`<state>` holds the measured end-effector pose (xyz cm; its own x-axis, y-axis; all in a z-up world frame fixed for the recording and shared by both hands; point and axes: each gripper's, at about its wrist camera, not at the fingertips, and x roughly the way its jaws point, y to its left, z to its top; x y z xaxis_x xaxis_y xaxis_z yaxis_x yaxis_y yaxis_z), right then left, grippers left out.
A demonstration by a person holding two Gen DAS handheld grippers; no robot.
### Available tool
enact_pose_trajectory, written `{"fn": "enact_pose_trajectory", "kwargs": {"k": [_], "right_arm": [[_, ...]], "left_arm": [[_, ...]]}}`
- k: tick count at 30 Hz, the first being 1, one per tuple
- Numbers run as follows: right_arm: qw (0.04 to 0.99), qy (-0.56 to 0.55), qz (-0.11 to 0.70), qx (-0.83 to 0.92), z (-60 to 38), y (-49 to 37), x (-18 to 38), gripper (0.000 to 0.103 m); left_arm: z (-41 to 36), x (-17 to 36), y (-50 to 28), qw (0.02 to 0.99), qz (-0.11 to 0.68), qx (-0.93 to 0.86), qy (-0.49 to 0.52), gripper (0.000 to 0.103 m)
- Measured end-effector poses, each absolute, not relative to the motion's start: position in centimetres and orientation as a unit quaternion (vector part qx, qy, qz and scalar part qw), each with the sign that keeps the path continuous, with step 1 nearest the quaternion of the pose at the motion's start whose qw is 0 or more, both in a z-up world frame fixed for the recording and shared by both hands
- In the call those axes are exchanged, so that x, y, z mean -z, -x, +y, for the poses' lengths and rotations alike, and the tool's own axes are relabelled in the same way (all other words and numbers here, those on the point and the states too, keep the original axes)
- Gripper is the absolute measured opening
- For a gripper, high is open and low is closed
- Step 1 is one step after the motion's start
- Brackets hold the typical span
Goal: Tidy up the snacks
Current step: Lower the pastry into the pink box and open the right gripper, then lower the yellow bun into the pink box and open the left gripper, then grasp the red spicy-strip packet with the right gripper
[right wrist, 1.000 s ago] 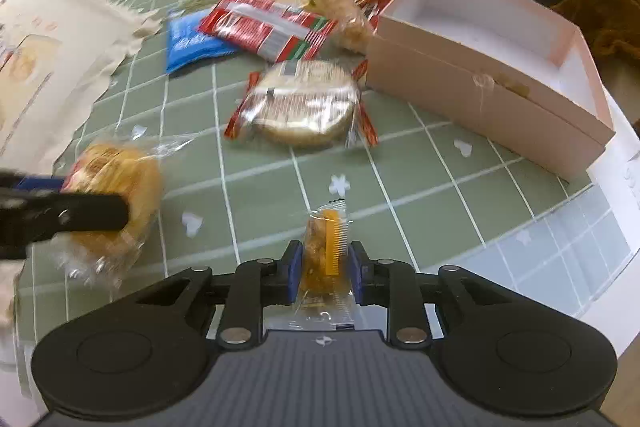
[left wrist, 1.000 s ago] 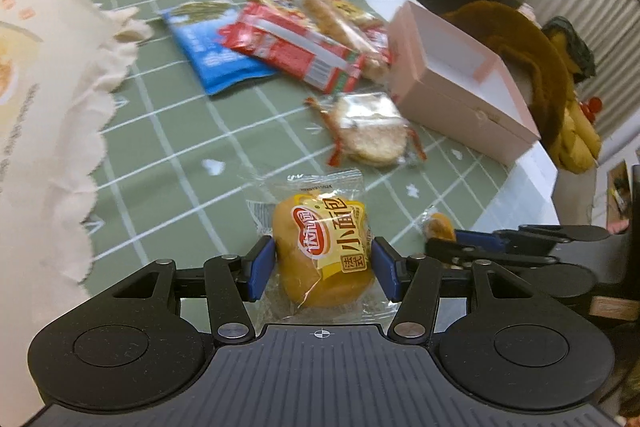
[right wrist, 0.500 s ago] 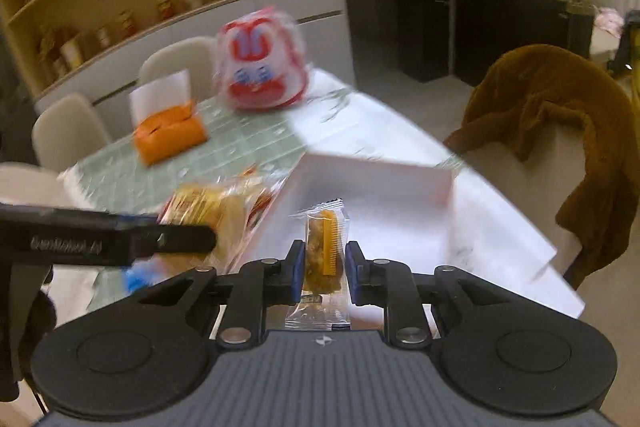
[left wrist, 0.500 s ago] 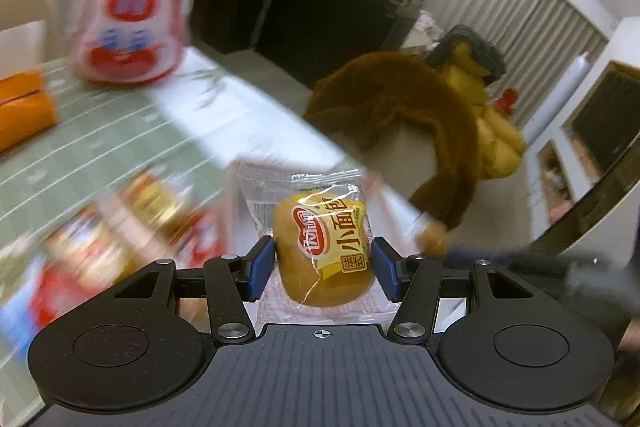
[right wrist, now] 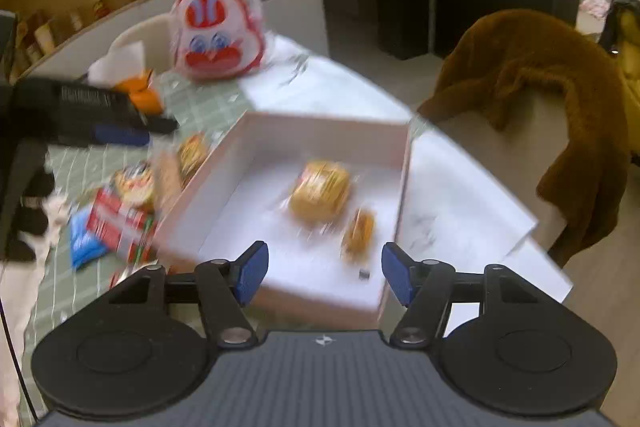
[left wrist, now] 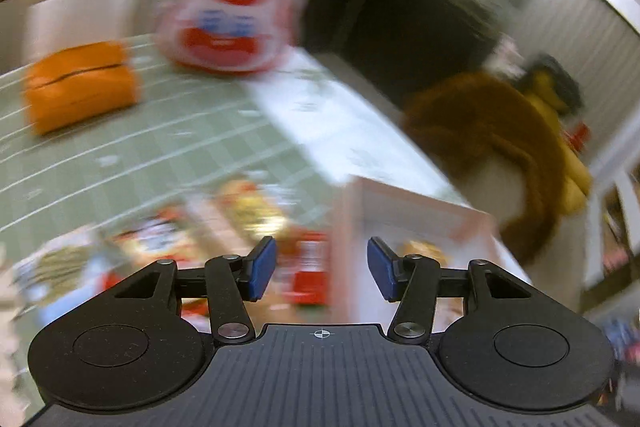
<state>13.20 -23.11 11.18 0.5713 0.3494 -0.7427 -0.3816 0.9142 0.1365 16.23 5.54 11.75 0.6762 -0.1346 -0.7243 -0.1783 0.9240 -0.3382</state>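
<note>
The pink box point(right wrist: 248, 143) sits open on the table; it also shows blurred in the left wrist view point(left wrist: 404, 211). A yellow bun packet point(right wrist: 320, 189) and a small orange snack packet point(right wrist: 359, 229) lie inside it. My right gripper point(right wrist: 324, 273) is open and empty, just above the box's near wall. My left gripper point(left wrist: 322, 267) is open and empty over the box's left edge; it also shows in the right wrist view point(right wrist: 120, 131), left of the box. Several loose snack packets point(right wrist: 120, 223) lie left of the box.
A red-and-white bunny bag point(right wrist: 218, 31) and an orange tissue pouch point(left wrist: 78, 85) stand at the table's far side. A chair with a brown furry coat point(right wrist: 552, 95) stands to the right. White cloth lies at the far left point(right wrist: 24, 267).
Both grippers have opened and dropped their packets into the pink box. The yellow bun and the small orange snack now lie inside. The left gripper has swung back leftward.
</note>
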Motion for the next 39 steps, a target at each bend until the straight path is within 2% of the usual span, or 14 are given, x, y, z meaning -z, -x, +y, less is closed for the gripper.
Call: {"fn": "enact_pose_trajectory", "kwargs": {"k": [5,9,12,13,14,16,21,22,29,39], "right_arm": [[0.863,0.011,0.442,-0.243,-20.1,-10.5,-9.7,0.063],[0.848,0.035,0.465,-0.253,-16.9,-9.3,-8.2,0.063],[0.838,0.047,0.479,-0.258,-15.3,-8.5,-7.6,0.063],[0.836,0.052,0.481,-0.258,-14.8,-8.2,-7.5,0.065],[0.836,0.058,0.482,-0.257,-14.5,-7.8,-7.3,0.067],[0.837,0.069,0.48,-0.254,-14.5,-7.0,-7.2,0.072],[0.849,0.099,0.467,-0.227,-14.3,-5.9,-6.7,0.08],[0.85,0.093,0.465,-0.229,-14.2,-5.7,-6.8,0.082],[0.836,0.069,0.471,-0.274,-10.8,-5.7,-6.6,0.086],[0.838,0.101,0.444,-0.302,-3.6,-7.0,-7.5,0.086]], "left_arm": [[7.4,-8.6,-16.6,0.869,0.441,-0.043,0.221,0.056],[6.8,-7.3,-18.0,0.859,0.443,-0.069,0.247,0.056],[6.1,-6.3,-19.5,0.85,0.474,-0.097,0.209,0.056],[6.3,-5.7,-19.5,0.847,0.484,-0.104,0.195,0.056],[6.3,-5.1,-19.4,0.846,0.488,-0.102,0.189,0.061],[6.4,-4.9,-18.6,0.855,0.477,-0.078,0.19,0.059],[7.9,-4.8,-14.3,0.87,0.451,-0.001,0.201,0.02],[8.3,-4.8,-13.5,0.87,0.451,0.001,0.199,0.018],[10.2,-3.9,-6.6,0.862,0.467,0.013,0.195,0.018],[14.3,-3.7,-0.4,0.846,0.448,-0.076,0.279,0.021]]}}
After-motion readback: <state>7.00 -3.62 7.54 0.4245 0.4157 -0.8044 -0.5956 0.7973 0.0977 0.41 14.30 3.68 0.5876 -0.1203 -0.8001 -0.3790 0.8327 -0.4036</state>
